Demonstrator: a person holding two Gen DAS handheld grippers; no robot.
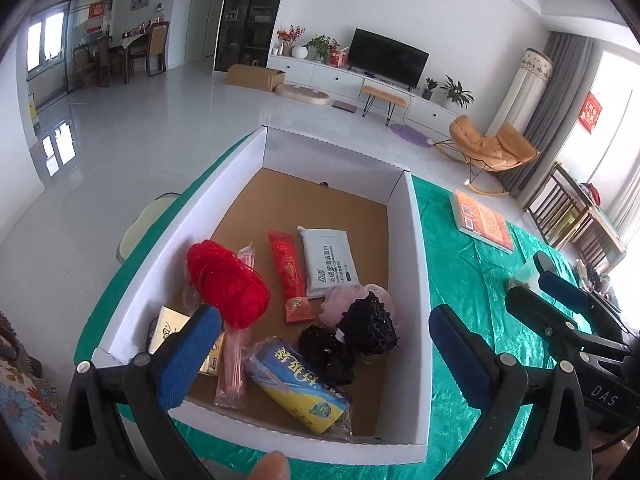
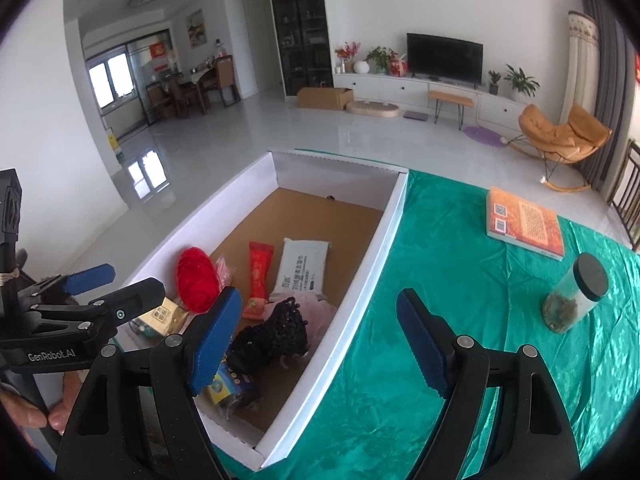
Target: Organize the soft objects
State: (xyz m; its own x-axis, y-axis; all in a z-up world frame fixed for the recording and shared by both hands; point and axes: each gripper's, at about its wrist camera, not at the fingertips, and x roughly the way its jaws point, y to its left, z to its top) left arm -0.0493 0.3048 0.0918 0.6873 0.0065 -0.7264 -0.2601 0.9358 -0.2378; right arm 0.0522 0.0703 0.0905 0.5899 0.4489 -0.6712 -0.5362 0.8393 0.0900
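Note:
A white cardboard box (image 1: 416,248) (image 2: 384,240) with a brown floor stands on the green cloth. Inside lie a red yarn ball (image 1: 228,284) (image 2: 198,278), a red packet (image 1: 290,276), a white wipes pack (image 1: 328,262) (image 2: 302,268), pink fabric (image 1: 340,304), a black knitted item (image 1: 372,324) (image 2: 276,336), a yellow-blue package (image 1: 300,386), a pink packet of sticks (image 1: 232,368) and a gold box (image 1: 168,330). My left gripper (image 1: 325,312) hangs open above the box's near end, holding nothing. My right gripper (image 2: 318,296) is open over the box's right wall, also with nothing in it.
A green satin cloth (image 2: 460,260) covers the table. An orange book (image 2: 524,224) (image 1: 482,220) lies to the right of the box, and a clear jar with a dark lid (image 2: 576,296) stands nearer. A pale chair seat (image 1: 136,232) shows left of the table.

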